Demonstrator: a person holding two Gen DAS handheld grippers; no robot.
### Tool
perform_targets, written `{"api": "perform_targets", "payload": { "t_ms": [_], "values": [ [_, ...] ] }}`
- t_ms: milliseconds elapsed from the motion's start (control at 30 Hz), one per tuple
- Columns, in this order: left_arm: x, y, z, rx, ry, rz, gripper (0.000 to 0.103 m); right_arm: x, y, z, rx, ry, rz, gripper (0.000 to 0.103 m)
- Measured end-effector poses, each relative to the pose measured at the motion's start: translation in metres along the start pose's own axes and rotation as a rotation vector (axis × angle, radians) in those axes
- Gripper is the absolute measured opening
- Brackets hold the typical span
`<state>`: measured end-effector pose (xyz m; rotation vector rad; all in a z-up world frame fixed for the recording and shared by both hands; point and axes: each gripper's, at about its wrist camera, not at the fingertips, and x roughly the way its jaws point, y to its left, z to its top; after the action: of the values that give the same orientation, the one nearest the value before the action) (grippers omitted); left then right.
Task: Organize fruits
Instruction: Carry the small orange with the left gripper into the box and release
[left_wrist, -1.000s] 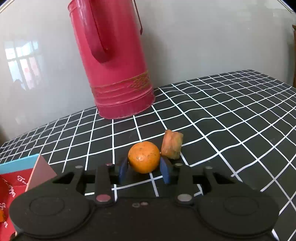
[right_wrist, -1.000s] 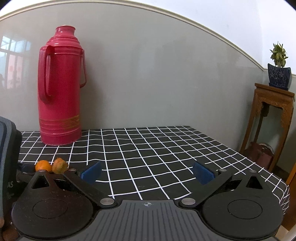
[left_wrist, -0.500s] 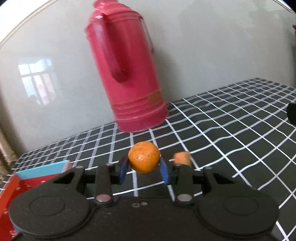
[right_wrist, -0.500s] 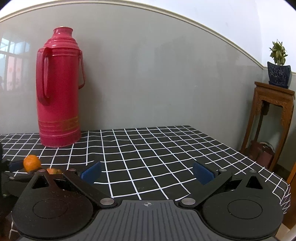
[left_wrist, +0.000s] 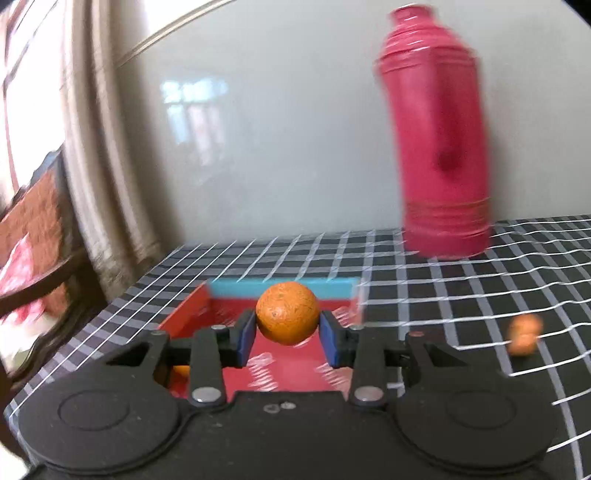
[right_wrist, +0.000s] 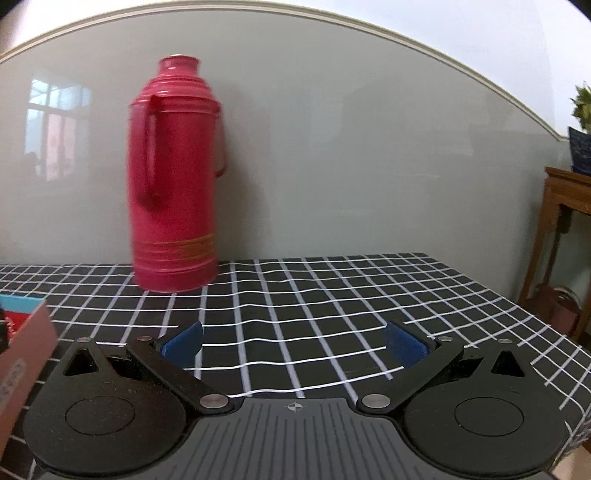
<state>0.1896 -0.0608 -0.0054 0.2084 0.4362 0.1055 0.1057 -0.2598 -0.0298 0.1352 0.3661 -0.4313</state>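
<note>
My left gripper is shut on a small round orange, its blue pads pressing both sides. It hangs above a shallow red box with a turquoise far rim. Another orange fruit peeks out inside the box behind the left finger. A blurred orange-brown fruit piece lies on the checked cloth to the right. In the right wrist view my right gripper stands open over the cloth with nothing between its pads, and the box's corner shows at the left edge.
A tall red thermos stands by the grey wall at the back of the black-and-white checked table. The table's left edge drops off beside a curtain. A wooden stand with a potted plant is off to the right.
My left gripper lifted the orange off the cloth and swung left until it hangs over the red box; the fruit piece stayed behind at the right. The right gripper's view shifted slightly left.
</note>
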Motion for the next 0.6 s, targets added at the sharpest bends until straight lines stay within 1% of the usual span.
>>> {"api": "perform_targets", "payload": {
  "t_ms": [33,133,233,333,433,500,567,600],
  "values": [
    [0.001,0.009,0.000,-0.023,0.025,-0.005,0.028,0.000,0.004,0.000,-0.008,0.001,0.011,0.103],
    [0.004,0.026,-0.002,-0.044,0.055,0.035,0.028,0.002,0.016,-0.003,-0.025,0.016,0.048,0.103],
    [0.006,0.050,-0.003,-0.095,0.104,0.043,0.028,0.006,0.026,-0.005,-0.037,0.041,0.074,0.103],
    [0.011,0.066,-0.007,-0.121,0.153,0.063,0.029,0.009,0.035,-0.008,-0.050,0.056,0.089,0.103],
    [0.015,0.079,-0.012,-0.143,0.193,0.067,0.030,0.013,0.044,-0.010,-0.073,0.065,0.099,0.103],
    [0.021,0.089,-0.012,-0.164,0.209,0.069,0.032,0.015,0.049,-0.011,-0.081,0.073,0.108,0.103],
    [0.019,0.095,-0.011,-0.172,0.206,0.074,0.034,0.019,0.052,-0.012,-0.081,0.082,0.121,0.103],
    [0.017,0.097,-0.011,-0.177,0.203,0.072,0.038,0.021,0.054,-0.013,-0.083,0.087,0.123,0.103]
  ]
}}
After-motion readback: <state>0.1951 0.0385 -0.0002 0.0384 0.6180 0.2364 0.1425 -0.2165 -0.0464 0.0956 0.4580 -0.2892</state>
